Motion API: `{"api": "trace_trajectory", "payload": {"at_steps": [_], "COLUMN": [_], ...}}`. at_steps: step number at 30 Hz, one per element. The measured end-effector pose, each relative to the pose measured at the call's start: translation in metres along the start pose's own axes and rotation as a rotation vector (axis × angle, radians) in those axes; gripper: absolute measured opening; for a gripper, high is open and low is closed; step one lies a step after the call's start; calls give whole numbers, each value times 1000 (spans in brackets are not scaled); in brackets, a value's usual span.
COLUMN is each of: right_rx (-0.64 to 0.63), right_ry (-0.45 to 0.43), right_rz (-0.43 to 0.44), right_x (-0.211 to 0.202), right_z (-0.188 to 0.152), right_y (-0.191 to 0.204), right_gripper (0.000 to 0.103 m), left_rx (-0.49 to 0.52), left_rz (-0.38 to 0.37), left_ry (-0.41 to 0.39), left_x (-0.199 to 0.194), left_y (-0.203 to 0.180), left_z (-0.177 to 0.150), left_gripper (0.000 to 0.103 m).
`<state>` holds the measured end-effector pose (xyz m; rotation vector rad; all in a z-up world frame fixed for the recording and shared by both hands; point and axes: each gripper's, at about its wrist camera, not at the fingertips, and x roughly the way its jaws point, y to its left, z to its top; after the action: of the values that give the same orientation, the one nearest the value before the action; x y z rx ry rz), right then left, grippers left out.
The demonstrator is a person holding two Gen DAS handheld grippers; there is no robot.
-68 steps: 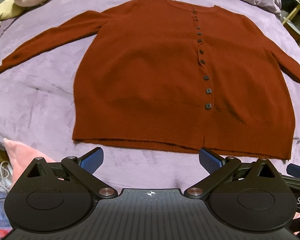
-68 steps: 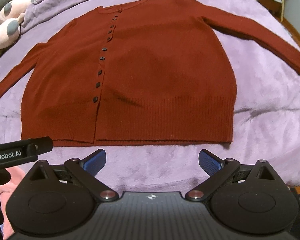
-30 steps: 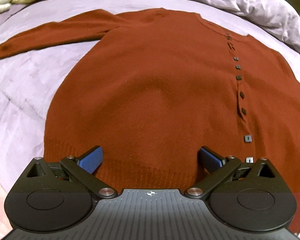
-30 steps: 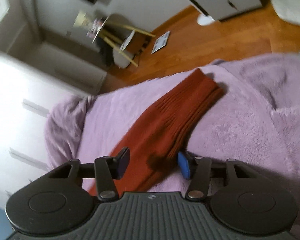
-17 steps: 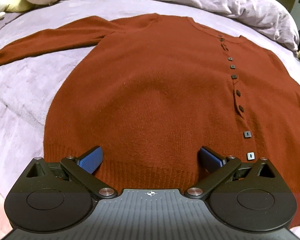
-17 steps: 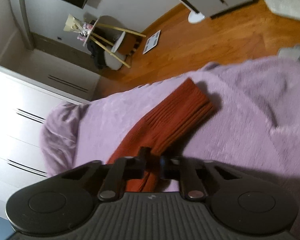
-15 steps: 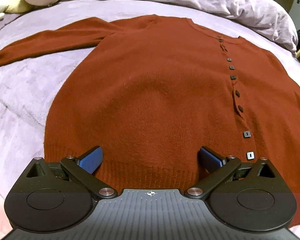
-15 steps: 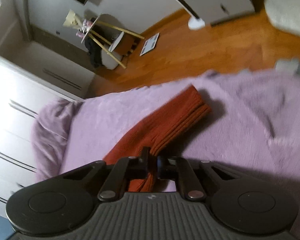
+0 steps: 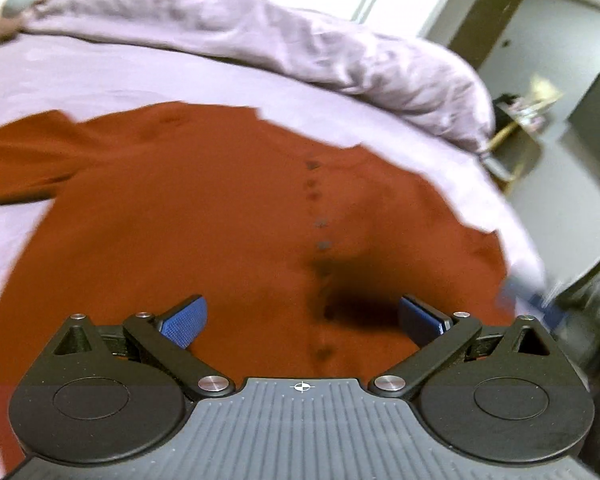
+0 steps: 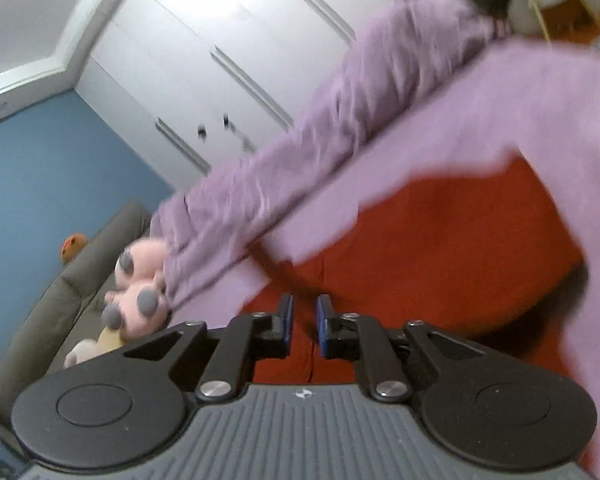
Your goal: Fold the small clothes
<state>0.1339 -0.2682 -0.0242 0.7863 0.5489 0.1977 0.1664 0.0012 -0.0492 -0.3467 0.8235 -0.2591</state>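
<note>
Lilac bedding (image 9: 100, 76) covers the bed, and the rust cardigan (image 9: 180, 220) lies flat on it, collar toward the far heaped duvet (image 9: 300, 40), button line running away from the grippers. One sleeve (image 9: 16, 160) stretches off to the left. The left gripper (image 9: 300, 320) hovers wide open and empty over the hem. The right gripper (image 10: 302, 320), nearer the other sleeve, has red knit between its narrow jaws, which are opening slightly; whether the pads press it is unclear through the blur.

One cardigan (image 9: 180, 240), perhaps seven buttons (image 9: 323, 245).
</note>
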Motion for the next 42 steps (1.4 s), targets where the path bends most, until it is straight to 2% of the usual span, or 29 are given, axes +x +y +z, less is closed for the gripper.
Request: {"api": "trace_trajectory", "payload": {"at_steps": [3,5,8,14,15,17,19,20,23,24,27,30,33,35,36,39,42], "right_rx": [128,173,168,157,155,169,176,175,177,180,195,189,186,178,175,171,164], "right_ry": [66,91,92,80,79,83,88,92,102,106,119,125,122,117,112,92,80], "right_rz": [-23,-40,-90,-116,-116,-104,-96,-91,-83,-82,-77,-83,-88,-93,-96,-112,-119], "right_x": [9,5,-10,-23,-21,-16,-7,-5,1,3,7,8,7,7,7,7,8], "right_z": [-24,-33,-43,-49,-49,-49,-47,-48,-51,-52,-53,-53,-52,-51,-50,-51,-51], "right_y": [-24,-39,-53,-61,-61,-62,-57,-56,-53,-52,-52,-50,-50,-48,-48,-47,-46], "right_gripper": [13,13,14,18,18,19,19,19,20,20,20,20,20,20,20,20,20], "left_rx": [-20,-23,-61,-284,-310,-347,-369,-373,-384,-388,-401,-413,-389,-382,-375,-349,-339], "left_rz": [-74,-79,-57,-179,-190,-213,-241,-252,-285,-303,-296,-303,-274,-251,-246,-214,-228], "left_ry": [19,41,77,116,126,148,162,166,200,212,241,239,242,247,252,260,240], "left_x": [26,45,63,63,65,68,68,67,73,75,86,91,92,93,94,94,88], "left_y": [1,4,16,51,52,56,58,59,57,57,55,54,49,48,47,47,48], "left_z": [15,22,25,16,15,15,14,14,12,10,8,9,12,14,16,20,24], "left_gripper": [103,103,103,102,100,88,85,80,72,71,71,68,50,22,16,8,6]}}
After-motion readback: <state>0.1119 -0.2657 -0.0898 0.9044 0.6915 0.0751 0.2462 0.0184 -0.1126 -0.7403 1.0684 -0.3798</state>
